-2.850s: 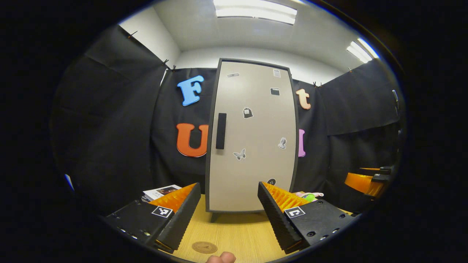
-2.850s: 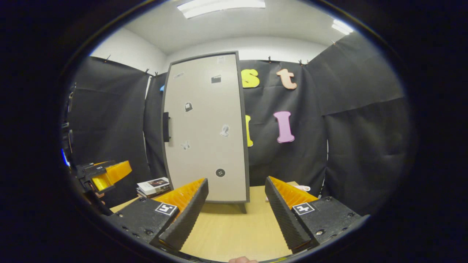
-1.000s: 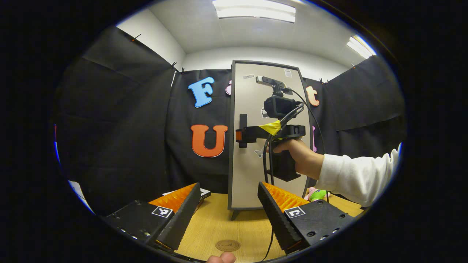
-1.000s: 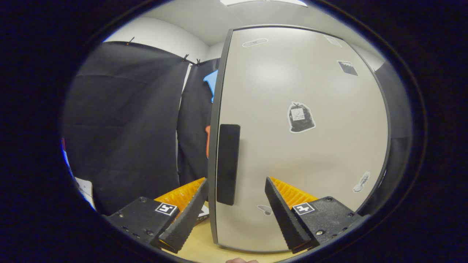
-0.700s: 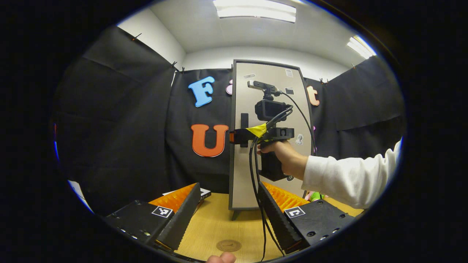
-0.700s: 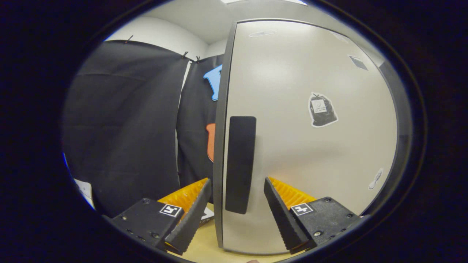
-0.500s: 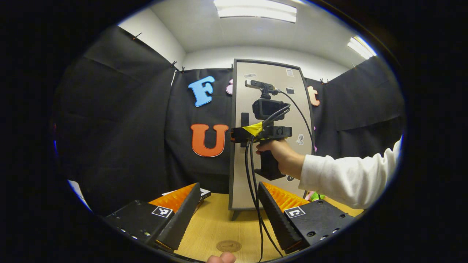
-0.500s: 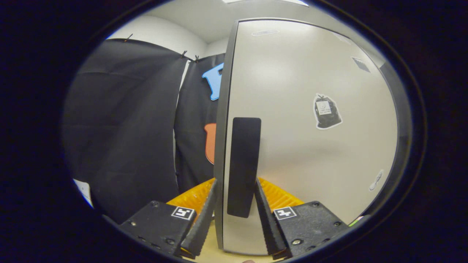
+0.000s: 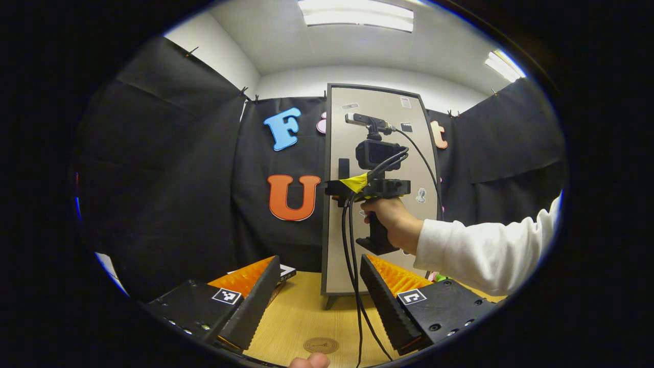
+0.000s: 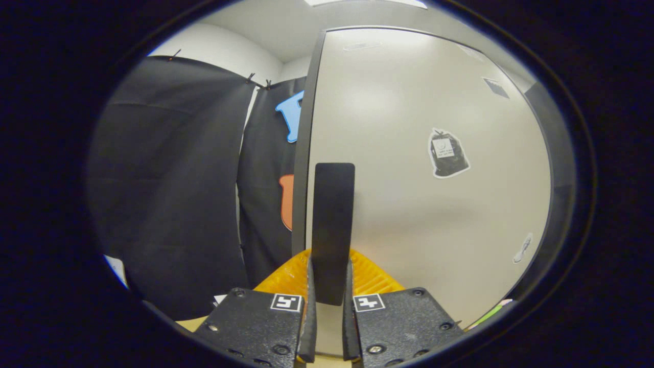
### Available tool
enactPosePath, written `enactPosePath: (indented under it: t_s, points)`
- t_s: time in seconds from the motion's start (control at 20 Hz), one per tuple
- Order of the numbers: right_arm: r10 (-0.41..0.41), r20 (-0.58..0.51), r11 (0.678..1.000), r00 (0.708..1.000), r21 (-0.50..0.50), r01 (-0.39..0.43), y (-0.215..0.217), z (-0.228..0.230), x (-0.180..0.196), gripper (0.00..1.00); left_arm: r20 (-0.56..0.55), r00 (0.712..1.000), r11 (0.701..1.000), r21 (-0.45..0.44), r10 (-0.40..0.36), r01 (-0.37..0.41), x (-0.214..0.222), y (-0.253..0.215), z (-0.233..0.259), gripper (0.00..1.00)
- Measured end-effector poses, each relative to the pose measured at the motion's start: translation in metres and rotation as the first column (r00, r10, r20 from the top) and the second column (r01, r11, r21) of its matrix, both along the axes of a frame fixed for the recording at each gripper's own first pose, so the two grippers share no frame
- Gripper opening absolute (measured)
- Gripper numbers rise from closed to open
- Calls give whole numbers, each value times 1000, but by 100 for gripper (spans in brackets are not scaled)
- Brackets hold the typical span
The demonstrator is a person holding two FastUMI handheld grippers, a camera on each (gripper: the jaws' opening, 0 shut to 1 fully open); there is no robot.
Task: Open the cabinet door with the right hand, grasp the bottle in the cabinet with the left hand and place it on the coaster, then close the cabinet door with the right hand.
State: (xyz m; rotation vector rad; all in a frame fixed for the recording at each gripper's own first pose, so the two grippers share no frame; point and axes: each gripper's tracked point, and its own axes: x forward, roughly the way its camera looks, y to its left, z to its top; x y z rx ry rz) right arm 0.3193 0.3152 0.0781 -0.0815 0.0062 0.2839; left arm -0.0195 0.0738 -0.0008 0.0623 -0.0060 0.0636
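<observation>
Closed in from wide to narrow within the last second: right gripper [image 10: 329, 301], fingers [image 10: 308, 306] now pressing on either side of the black door handle [image 10: 333, 230], low on the bar, at about 6 o'clock in the right gripper view. Seen from the left gripper view as well, at roughly 12 o'clock from the worktop's near edge, held by a hand [image 9: 391, 217] in a white sleeve [image 9: 485, 250] against the cabinet door [image 9: 383, 153]. Means the grasp for the first step looks made; judged next, a pull to swing the door out on its hinge (hinge side apparently at 3 o'clock, given the handle sits by the 9 o'clock edge). Door itself flat and closed for now, so the cabinet [image 10: 424, 204] keeps its contents hidden: bottle presumably inside, not to be confirmed from here. Left gripper [image 9: 317, 301] waiting low, fingers spread wide and holding nothing, above the wooden worktop [image 9: 306, 317]. Coaster [image 9: 321, 345] lying bare at 6 o'clock between those fingers, well short of the cabinet, ready to receive the bottle. Cable [image 9: 352, 266] hanging from the right gripper down toward the coaster (worth watching during the later placement).
</observation>
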Motion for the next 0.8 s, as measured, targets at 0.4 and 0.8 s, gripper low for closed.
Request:
enactPosePath:
  t_s: [0.4,0.8]
  points:
    - [47,40,999,998,-11,-47,-9,1,-25,24,2,1000,999,-38,12,-12,-8,11,-4,95]
    - [113,-6,993,994,16,-113,-27,2,-56,24,3,1000,999,-44,-18,18,-23,0,-2,95]
